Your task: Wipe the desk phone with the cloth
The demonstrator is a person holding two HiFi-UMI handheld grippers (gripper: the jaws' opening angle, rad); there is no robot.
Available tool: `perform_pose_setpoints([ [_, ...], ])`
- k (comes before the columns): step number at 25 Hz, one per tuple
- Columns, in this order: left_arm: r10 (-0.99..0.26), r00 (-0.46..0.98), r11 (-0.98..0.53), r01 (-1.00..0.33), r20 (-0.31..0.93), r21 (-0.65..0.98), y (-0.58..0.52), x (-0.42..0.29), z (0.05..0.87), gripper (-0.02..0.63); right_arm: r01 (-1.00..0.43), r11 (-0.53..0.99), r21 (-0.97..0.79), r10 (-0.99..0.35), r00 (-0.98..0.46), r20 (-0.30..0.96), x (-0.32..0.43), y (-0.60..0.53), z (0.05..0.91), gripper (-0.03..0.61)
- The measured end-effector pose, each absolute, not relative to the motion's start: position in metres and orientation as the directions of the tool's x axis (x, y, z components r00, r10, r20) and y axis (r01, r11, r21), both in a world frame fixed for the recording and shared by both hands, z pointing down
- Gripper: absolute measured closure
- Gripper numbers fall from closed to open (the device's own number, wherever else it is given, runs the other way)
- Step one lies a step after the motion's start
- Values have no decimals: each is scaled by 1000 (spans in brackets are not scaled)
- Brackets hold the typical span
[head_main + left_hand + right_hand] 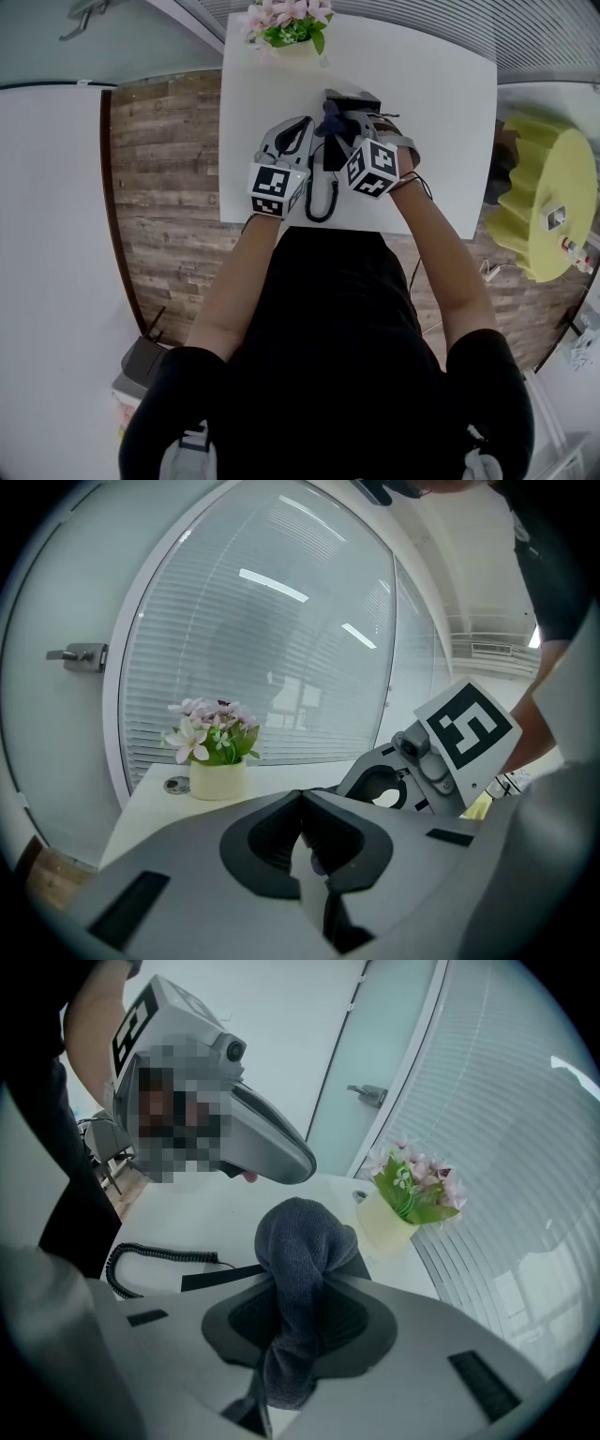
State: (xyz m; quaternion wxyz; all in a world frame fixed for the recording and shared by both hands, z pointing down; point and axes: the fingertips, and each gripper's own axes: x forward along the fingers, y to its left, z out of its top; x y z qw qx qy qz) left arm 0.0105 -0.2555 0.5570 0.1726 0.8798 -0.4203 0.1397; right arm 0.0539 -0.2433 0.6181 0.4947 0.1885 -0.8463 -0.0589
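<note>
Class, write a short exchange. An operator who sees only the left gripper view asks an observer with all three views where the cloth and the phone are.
Operator: I see only flowers and the other tool. Where is the cloth?
Observer: The right tool is shut on the grey cloth.
Operator: And the phone?
Observer: The black phone sits on the white table, under the cloth in the head view.

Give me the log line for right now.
left gripper: jaws shut, empty | right gripper: jaws shut on cloth | cloth: bunched, over phone
</note>
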Motion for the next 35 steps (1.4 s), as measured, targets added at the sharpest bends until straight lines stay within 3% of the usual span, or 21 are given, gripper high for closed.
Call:
perform_pose_setpoints([
  [29, -629, 632, -630, -756, 453, 180, -185, 14, 590, 603, -242, 955, 172, -261, -407, 875, 51, -130, 673, 479],
  [35, -639, 650, -645, -744, 412, 174, -186, 11, 563, 603, -352, 927, 132, -299, -479, 825, 55, -134, 639, 479],
])
